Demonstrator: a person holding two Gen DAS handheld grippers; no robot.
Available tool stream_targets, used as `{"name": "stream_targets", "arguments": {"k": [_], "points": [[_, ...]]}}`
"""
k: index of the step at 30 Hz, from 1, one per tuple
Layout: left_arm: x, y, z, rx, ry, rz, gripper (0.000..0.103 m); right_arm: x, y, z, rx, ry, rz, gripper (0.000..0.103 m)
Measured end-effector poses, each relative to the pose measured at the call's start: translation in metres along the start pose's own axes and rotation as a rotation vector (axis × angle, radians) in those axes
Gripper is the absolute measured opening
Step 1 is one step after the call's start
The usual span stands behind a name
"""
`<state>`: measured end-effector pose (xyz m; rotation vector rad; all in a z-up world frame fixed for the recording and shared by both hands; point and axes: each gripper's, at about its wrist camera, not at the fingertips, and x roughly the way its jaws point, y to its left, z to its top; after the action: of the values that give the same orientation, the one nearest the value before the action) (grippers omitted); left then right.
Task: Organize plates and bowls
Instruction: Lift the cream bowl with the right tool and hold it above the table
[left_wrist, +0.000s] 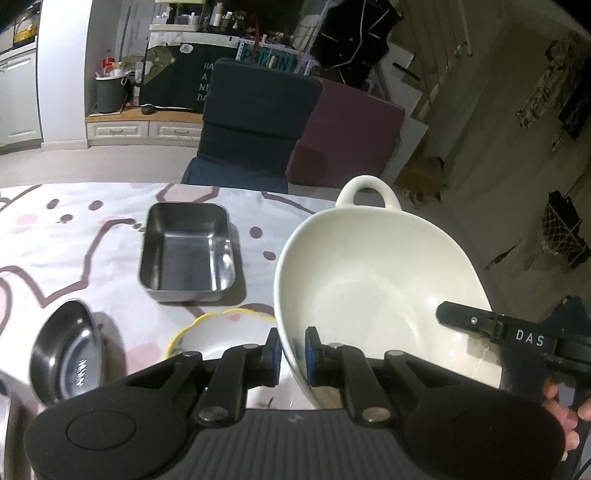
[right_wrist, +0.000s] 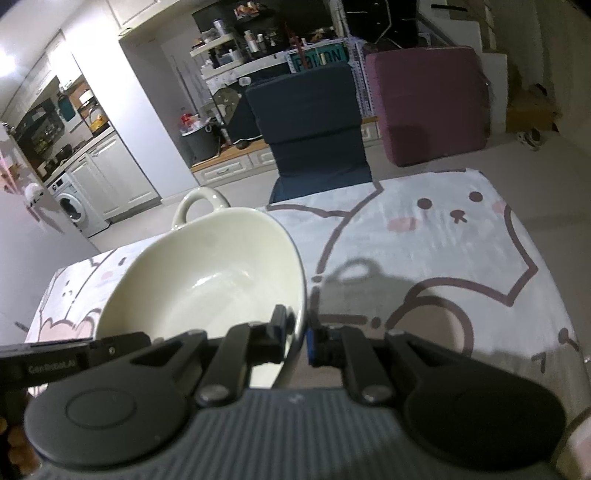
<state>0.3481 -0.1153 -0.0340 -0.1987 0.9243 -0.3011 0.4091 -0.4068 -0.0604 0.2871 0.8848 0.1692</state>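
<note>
Left gripper: your left gripper (left_wrist: 292, 360) is pinched narrow on the near-left rim of the white bowl (left_wrist: 380, 291), one blue pad outside the wall and one inside.
Right gripper: your right gripper (right_wrist: 297, 336) is clamped just as narrow on the bowl's (right_wrist: 207, 280) right rim, its left pad inside the bowl and its right pad outside.
White bowl: you hold it between both sets of jaws, clear of the tablecloth (right_wrist: 443, 251); its loop handle (left_wrist: 367, 194) is on the far side, straight ahead of your left jaws. Its shadow lies on the cloth ahead and to the right of your right jaws.
Other gripper in view: from the left wrist camera, your right gripper's black finger (left_wrist: 476, 321) reaches over the bowl's right rim, well to the right of your left jaws, with your fingers (left_wrist: 561, 410) wrapped around its handle.
Metal tray: the rectangular steel tray (left_wrist: 186, 254) sits on the cloth (left_wrist: 74, 251) ahead and to the left of your left jaws, empty.
Yellow-rimmed dish: a white dish with a scalloped yellow edge (left_wrist: 218, 336) lies just left of your left jaws, partly hidden beneath the left gripper and beside the bowl.
Steel bowl: a small round steel bowl (left_wrist: 68, 354) rests further left of your left jaws, apart from the dish.
Beyond the table: a dark blue cushion (left_wrist: 255, 122) and a maroon cushion (left_wrist: 347, 136) stand past the far edge, ahead of the jaws.
</note>
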Motion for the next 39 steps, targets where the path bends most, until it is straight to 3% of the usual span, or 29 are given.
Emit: {"name": "stream_targets", "arguments": {"k": [22, 39], "points": [[-0.118, 0.054, -0.063, -0.026, -0.038, 0.022, 0.014, -0.053, 0.080, -0.056, -0.049, -0.011, 0.033, 0.013], [-0.151, 0.115, -0.116, -0.058, -0.001, 0.069, 0.014, -0.042, 0.126, -0.106, -0.050, 0.049, 0.082, 0.013]]}}
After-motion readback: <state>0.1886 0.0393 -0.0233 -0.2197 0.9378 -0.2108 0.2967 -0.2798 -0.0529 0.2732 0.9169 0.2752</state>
